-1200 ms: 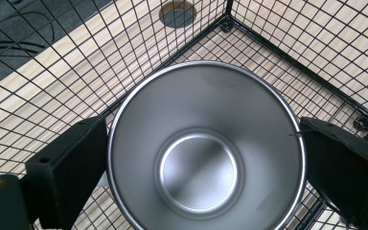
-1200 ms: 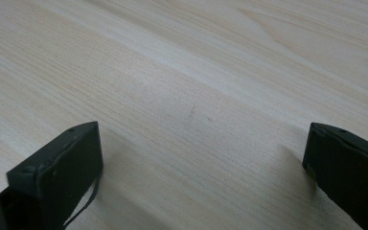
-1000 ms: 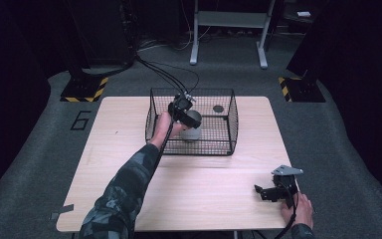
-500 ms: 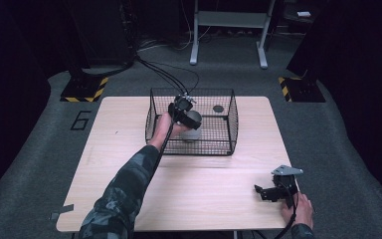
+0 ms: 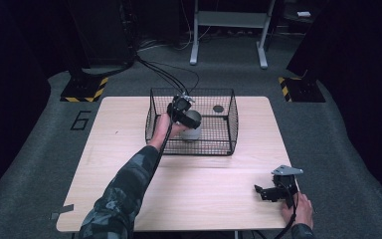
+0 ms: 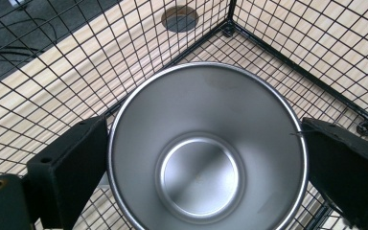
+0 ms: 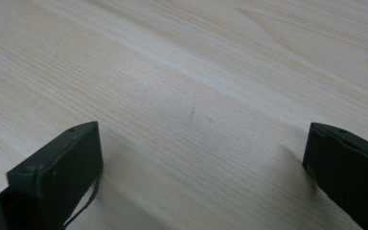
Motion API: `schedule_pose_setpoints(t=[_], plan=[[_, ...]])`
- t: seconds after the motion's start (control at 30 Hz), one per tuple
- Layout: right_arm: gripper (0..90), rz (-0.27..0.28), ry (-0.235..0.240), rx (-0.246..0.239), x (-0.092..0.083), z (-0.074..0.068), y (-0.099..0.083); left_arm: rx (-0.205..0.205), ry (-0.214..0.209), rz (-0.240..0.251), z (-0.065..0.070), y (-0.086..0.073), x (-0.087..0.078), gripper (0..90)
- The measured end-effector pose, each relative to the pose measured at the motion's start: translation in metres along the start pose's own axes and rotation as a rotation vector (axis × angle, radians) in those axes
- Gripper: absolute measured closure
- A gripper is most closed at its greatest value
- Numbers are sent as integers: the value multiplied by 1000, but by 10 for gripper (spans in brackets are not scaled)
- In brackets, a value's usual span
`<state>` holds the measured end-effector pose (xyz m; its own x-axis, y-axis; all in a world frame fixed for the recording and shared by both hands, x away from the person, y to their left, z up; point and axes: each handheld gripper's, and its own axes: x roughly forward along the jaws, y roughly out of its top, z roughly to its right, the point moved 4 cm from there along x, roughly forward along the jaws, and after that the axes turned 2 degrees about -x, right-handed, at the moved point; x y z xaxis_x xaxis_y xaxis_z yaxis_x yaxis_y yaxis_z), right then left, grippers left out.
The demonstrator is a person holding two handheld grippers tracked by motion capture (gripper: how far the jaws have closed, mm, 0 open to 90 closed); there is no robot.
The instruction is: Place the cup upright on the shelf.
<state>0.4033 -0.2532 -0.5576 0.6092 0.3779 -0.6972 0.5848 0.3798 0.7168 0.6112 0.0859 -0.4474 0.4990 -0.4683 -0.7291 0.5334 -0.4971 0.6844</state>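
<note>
A shiny steel cup [image 5: 195, 125] stands upright inside a black wire basket [image 5: 231, 122] at the back middle of the wooden table [image 5: 204, 194]. My left gripper [image 5: 189, 118] reaches into the basket from the left and is shut on the cup. In the left gripper view the cup [image 6: 199, 172] is seen from above, empty, with one black jaw against each side of its rim, my left gripper [image 6: 203, 132] straddling it. My right gripper [image 5: 259, 191] rests on the table near the front right corner, open, with bare wood between its jaws in the right gripper view [image 7: 203, 132].
A dark round disc [image 5: 218, 108] lies on the basket floor at the back right, also the disc [image 6: 179, 18] beyond the cup. The basket's wire walls [image 6: 316, 57] close around the cup. Grey carpet, cables and a stand lie beyond the table.
</note>
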Motion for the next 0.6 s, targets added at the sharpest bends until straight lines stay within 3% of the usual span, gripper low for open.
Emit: schedule_pose_setpoints(t=[0.1, 0.27, 0.6], plan=[[0, 3, -1, 2, 0, 0, 0, -19, 3, 20, -2, 1, -5, 4], [0, -2, -4, -15, 0, 1, 0, -22, -5, 41, -2, 3, -17, 1], [0, 0, -5, -13, 0, 1, 0, 16, -38, 112, 12, -3, -60, 1]])
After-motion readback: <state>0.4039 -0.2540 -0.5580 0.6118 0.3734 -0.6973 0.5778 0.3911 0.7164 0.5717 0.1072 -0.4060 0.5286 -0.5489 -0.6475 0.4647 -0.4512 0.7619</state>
